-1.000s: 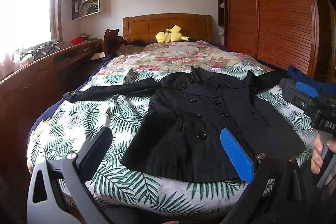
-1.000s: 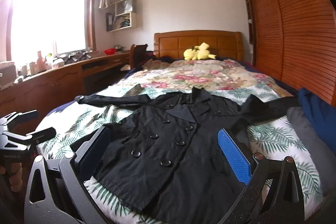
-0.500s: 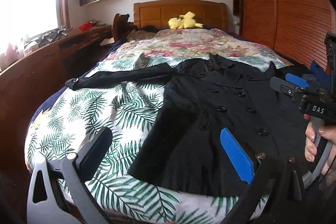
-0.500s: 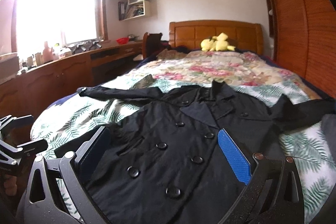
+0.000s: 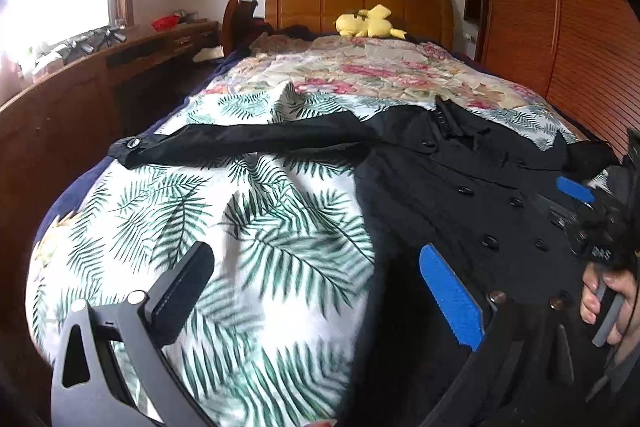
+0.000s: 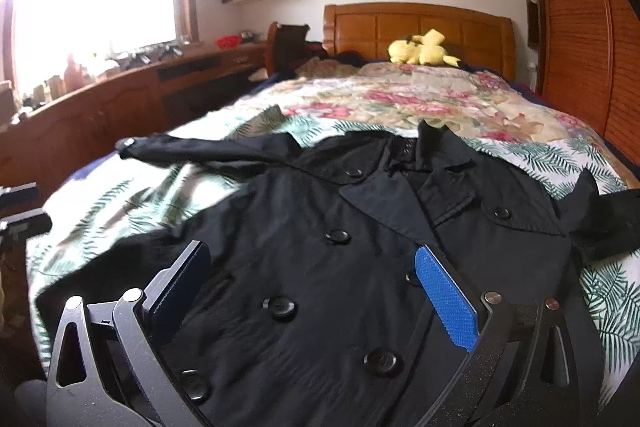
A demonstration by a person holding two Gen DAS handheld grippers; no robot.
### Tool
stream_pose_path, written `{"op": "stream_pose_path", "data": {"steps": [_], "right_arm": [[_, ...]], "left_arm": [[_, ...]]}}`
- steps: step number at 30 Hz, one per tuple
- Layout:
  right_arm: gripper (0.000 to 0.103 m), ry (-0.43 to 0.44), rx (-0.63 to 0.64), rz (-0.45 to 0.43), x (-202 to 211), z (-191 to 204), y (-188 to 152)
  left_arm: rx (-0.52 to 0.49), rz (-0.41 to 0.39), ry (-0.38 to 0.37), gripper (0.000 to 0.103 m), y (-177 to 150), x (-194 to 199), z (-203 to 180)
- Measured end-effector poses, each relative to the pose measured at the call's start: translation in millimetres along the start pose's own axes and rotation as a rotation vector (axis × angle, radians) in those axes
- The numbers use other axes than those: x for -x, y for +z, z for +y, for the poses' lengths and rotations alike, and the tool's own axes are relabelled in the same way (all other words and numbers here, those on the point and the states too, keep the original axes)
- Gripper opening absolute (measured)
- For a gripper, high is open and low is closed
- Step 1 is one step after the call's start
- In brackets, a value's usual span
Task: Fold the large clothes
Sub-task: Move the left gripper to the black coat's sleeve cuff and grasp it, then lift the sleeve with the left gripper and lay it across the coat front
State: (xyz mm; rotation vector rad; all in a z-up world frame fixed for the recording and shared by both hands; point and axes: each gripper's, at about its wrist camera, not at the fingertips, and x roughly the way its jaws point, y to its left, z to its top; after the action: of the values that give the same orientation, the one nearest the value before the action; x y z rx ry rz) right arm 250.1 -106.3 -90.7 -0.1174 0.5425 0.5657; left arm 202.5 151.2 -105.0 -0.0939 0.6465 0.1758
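A black double-breasted coat (image 6: 360,247) lies face up on the bed, collar toward the headboard, with its left sleeve (image 5: 248,137) stretched out to the bed's left side. My left gripper (image 5: 316,275) is open and empty, low over the palm-print cover beside the coat's left edge. My right gripper (image 6: 312,279) is open and empty, just above the coat's front buttons. The right gripper also shows in the left wrist view (image 5: 588,211), held in a hand. The coat's right sleeve (image 6: 608,215) lies out to the right.
The bed (image 5: 120,219) has a palm-print cover in front and a floral quilt (image 5: 380,71) behind. A yellow plush toy (image 6: 420,53) sits by the wooden headboard. A wooden desk (image 6: 120,99) runs along the left; a slatted wardrobe (image 5: 560,7) stands on the right.
Both grippers have moved forward and lower toward the bed. The left one has shifted left over the cover beside the coat; the right one now hangs close over the coat's front. The coat has not moved.
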Motion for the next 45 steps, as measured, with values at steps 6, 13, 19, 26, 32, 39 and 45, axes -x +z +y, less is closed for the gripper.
{"op": "stream_pose_path", "data": {"steps": [6,13,19,26,32,39,45], "right_arm": [[0.103,-0.018,-0.029,0.075,-26,-12,-15],[0.103,-0.014,-0.077,0.119,-39,-22,-24],[0.103,-0.034,-0.066,0.094,-34,-18,-25],[0.103,-0.042,-0.035,0.112,-39,-12,-25],[0.103,-0.042,-0.034,0.106,-38,-11,-25],[0.103,-0.037,-0.038,0.106,-39,-11,-25],[0.103,-0.037,-0.039,0.101,-38,-11,-25]], "left_arm": [[-0.012,0.019,0.012,0.103,27,-49,32],[0.032,0.034,0.004,0.103,60,-103,68],[0.072,0.061,0.007,0.103,79,-144,94],[0.190,0.098,0.009,0.102,91,-193,137],[0.388,0.171,-0.009,0.093,91,-234,177],[0.470,0.164,-0.037,0.044,93,-241,186],[0.370,0.138,0.050,0.003,113,-230,156]]}}
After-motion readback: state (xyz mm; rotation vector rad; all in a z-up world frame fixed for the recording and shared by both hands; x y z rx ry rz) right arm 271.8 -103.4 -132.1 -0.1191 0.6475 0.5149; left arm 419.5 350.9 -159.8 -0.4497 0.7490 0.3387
